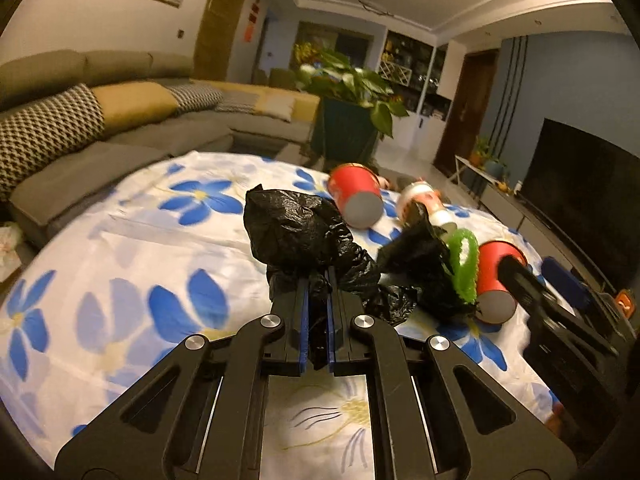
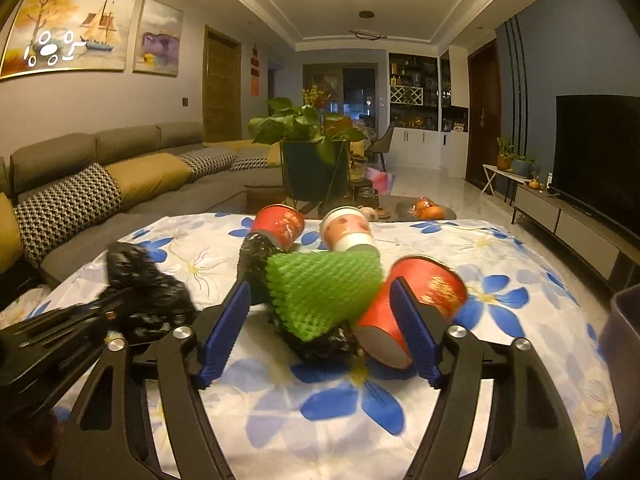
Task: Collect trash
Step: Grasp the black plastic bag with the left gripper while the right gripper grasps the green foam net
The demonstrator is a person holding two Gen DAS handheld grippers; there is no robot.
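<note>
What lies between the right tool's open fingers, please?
In the right wrist view, the right tool brackets the green foam net, lying on the black bag.

A black bag (image 1: 296,232), green foam netting (image 2: 324,292) and red cups (image 2: 404,312) lie on a white cloth (image 2: 500,264) with blue flowers.

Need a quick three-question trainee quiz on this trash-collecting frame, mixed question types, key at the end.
1. True or false: the left tool is shut on the black trash bag.
2. Which item lies between the open right tool's fingers? A) green foam net B) white-banded cup C) potted plant
3. Fill in: the red paper cups lie on their ___ on the flowered cloth.

Key: 1 true; 2 A; 3 sides.
</note>
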